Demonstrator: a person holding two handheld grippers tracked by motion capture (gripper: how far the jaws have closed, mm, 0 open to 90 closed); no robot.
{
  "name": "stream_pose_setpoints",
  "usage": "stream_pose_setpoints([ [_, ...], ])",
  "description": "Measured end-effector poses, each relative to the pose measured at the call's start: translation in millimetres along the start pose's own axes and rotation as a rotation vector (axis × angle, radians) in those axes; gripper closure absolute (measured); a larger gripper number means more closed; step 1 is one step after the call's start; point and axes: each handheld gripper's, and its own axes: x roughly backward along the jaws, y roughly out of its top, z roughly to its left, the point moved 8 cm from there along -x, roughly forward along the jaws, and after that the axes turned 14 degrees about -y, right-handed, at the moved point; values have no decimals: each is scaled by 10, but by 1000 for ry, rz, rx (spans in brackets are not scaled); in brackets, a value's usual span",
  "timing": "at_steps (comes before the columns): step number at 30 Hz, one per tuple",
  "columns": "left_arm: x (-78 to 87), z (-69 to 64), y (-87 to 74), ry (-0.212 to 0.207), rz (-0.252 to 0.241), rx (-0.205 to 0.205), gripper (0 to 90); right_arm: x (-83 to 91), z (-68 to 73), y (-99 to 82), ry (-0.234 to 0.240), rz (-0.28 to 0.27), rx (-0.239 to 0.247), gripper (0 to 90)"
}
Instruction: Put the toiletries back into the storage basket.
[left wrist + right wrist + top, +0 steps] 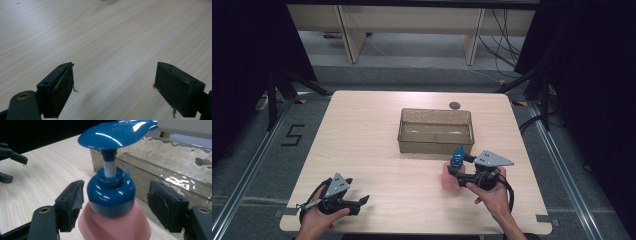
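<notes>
A pump bottle [448, 182] with a pink body and a blue pump head [457, 157] stands upright on the wooden table, in front of a clear brownish bin [435, 147]. My right gripper [455, 175] reaches in from the right, its jaws on either side of the bottle's blue collar [110, 192]. There is a gap on the right side, so the pads do not press. My left gripper [361, 204] rests near the table's front left, open above bare wood [113, 82].
The bin's wall [175, 165] rises just behind the bottle, and the bin looks empty. A small dark round disc [455, 105] lies on the table behind the bin. The left gripper's jaw tips [11, 157] show far off across the table.
</notes>
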Motion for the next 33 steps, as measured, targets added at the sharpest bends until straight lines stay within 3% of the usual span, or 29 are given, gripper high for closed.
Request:
stream_pose_setpoints([
  [1, 0, -3, 4, 6, -6, 7, 154, -15, -24, 10, -12, -16, 33, 311],
  [3, -12, -36, 2, -11, -14, 32, 155, -28, 21, 7, 6, -13, 2, 331],
  [8, -14, -42, -1, -12, -11, 30, 155, -41, 4, 16, 5, -17, 19, 381],
  [10, -2, -2, 1, -5, 7, -12, 156, -46, 0, 24, 10, -27, 18, 410],
  [11, -15, -40, -1, -13, -11, 27, 156, -56, 7, 30, 20, -34, 15, 417],
  [13, -3, 7, 6, -2, 6, -19, 156, -53, -3, 33, 13, -32, 19, 434],
  [15, -9, -23, -5, -10, 2, 14, 156, -72, 25, 24, 15, -28, 2, 449],
  [17, -4, -3, 0, -9, 3, -13, 156, -85, 17, 22, 17, -27, 38, 467],
  [18, -4, -3, 0, -9, 3, -13, 157, -89, 39, 20, 20, -23, 24, 476],
  [19, -11, -40, 3, -6, -17, 42, 157, -88, 41, 24, 15, -23, 31, 483],
  [22, -11, -33, 2, -8, -16, 33, 157, -91, 39, 38, 21, -41, 44, 494],
  [24, -5, -29, -8, -9, -3, 29, 158, -69, 57, 36, -2, -25, 32, 516],
  [25, -7, -26, -3, -8, -6, 28, 158, -67, 49, 48, -12, -31, 67, 525],
  [29, -1, -27, -10, -10, -3, 30, 160, -68, 49, 69, -47, -51, 83, 532],
  [33, -4, -19, -4, -6, -13, 33, 160, -63, 49, 71, -54, -47, 92, 533],
])
